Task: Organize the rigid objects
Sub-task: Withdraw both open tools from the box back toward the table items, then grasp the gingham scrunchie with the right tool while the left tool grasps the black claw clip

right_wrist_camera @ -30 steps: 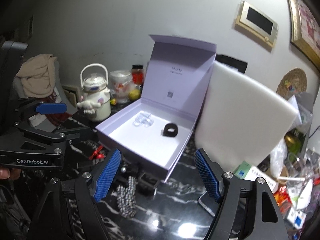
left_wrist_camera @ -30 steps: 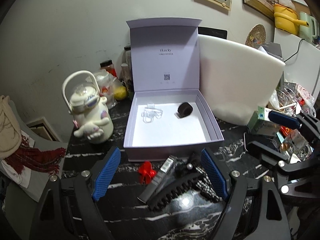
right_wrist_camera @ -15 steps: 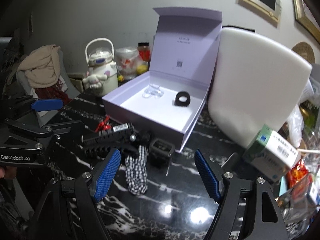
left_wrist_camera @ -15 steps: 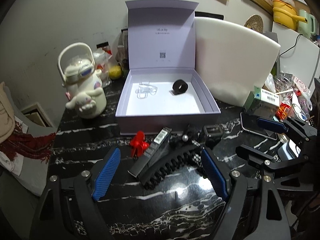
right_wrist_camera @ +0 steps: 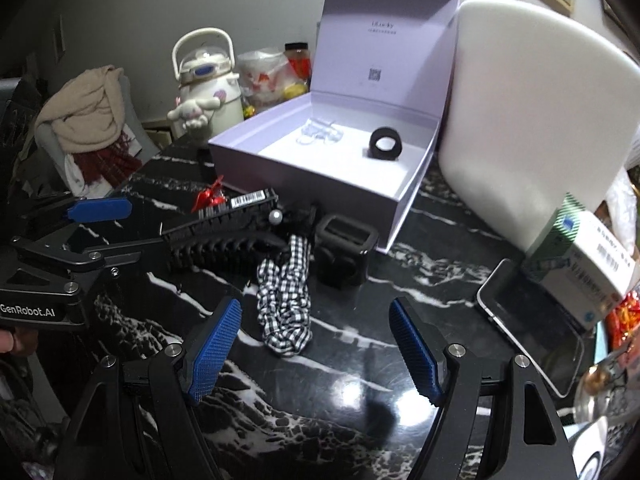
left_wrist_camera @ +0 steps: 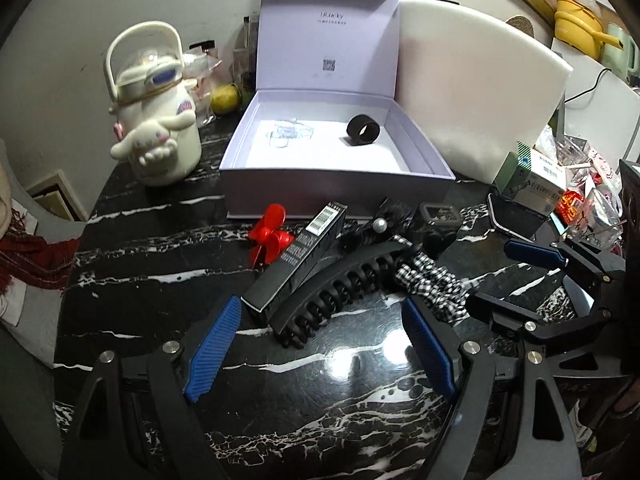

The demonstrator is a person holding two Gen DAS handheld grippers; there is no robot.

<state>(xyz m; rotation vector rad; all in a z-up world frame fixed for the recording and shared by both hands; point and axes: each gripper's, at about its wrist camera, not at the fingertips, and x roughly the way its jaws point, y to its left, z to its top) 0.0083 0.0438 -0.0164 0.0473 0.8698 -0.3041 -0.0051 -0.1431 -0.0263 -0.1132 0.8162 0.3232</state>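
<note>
An open lilac box [left_wrist_camera: 332, 196] [right_wrist_camera: 320, 184] stands on the black marble table, holding a black ring [left_wrist_camera: 363, 129] [right_wrist_camera: 385, 149] and a clear clip [left_wrist_camera: 285, 133] [right_wrist_camera: 320, 136]. In front of it lie a red clip [left_wrist_camera: 269, 236], a long black carton [left_wrist_camera: 298, 258] [right_wrist_camera: 244, 204], a big black claw clip [left_wrist_camera: 340, 284] [right_wrist_camera: 224, 244], a checked scrunchie [left_wrist_camera: 430, 280] [right_wrist_camera: 286, 300] and a small black square case [left_wrist_camera: 438, 220] [right_wrist_camera: 344, 248]. My left gripper [left_wrist_camera: 320, 344] hovers open just short of the claw clip. My right gripper [right_wrist_camera: 316, 352] is open near the scrunchie's end, empty.
A white character kettle [left_wrist_camera: 154, 120] [right_wrist_camera: 208, 88] stands left of the box, a white board [left_wrist_camera: 472, 80] [right_wrist_camera: 532, 112] leans to its right. A phone [right_wrist_camera: 528, 320], a green-white carton [right_wrist_camera: 580, 256] and clutter fill the right side. Cloths [right_wrist_camera: 84, 108] drape a chair at left.
Both grippers have come down toward the table and tilted more downward; the pile of items now lies closer, just ahead of the fingertips. Both jaws keep the same width.
</note>
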